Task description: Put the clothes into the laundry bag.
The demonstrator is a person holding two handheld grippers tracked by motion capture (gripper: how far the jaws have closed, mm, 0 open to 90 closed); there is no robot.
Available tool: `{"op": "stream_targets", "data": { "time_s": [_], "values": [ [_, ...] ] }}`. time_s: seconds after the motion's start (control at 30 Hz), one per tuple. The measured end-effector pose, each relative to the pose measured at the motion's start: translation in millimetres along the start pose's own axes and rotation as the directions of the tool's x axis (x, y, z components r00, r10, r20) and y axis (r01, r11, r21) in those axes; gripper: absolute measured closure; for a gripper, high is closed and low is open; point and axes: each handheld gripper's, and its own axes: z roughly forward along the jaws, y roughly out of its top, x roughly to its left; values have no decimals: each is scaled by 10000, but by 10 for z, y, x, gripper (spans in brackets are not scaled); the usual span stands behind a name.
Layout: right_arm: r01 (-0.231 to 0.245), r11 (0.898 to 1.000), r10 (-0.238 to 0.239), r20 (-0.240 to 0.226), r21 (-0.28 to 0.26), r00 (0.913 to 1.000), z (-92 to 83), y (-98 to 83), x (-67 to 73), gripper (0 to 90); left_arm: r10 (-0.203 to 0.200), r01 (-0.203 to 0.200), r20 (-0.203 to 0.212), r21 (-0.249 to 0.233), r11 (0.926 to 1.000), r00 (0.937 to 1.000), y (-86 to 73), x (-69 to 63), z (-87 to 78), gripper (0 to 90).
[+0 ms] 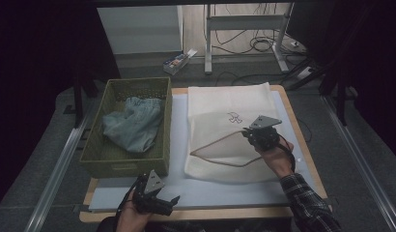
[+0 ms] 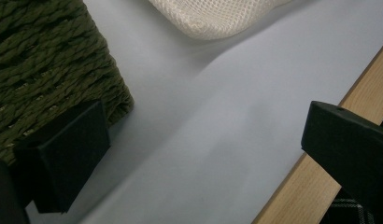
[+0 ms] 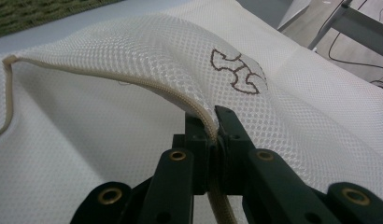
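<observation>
Cream mesh laundry bag (image 1: pixel 230 130) on counter (image 1: pixel 302 145), zipper edge (image 3: pixel 133 81) clamped in right tool (image 3: pixel 213 122) and lifted to open its mouth; left tool (image 1: pixel 160 199) idle, parted, beside green basket (image 1: pixel 97 157).

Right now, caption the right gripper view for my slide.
Right gripper shut on the mesh laundry bag's zipper edge, lifting it open.

Probably a lab: dark curtains (image 1: pixel 36 72), floor cables (image 1: pixel 254 43), and metal rails (image 1: pixel 61 159) flank the table (image 1: pixel 186 212).
</observation>
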Motion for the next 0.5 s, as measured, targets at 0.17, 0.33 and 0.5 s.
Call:
{"op": "stream_targets", "data": {
  "time_s": [0.17,0.33,0.5],
  "values": [
    [-144,9997,144,-7,-196,9999,-14,51,-10,833,7,-7,-15,4,10000,10000,1,0,1,11],
    [-356,9985,350,-139,-423,9993,-36,108,-39,832,-2,2,-53,-41,10000,10000,1,2,-4,11],
    [-449,9976,437,-237,-522,9988,-38,154,-66,833,-78,77,-49,-97,9999,10000,1,4,-4,13]
  ]
}}
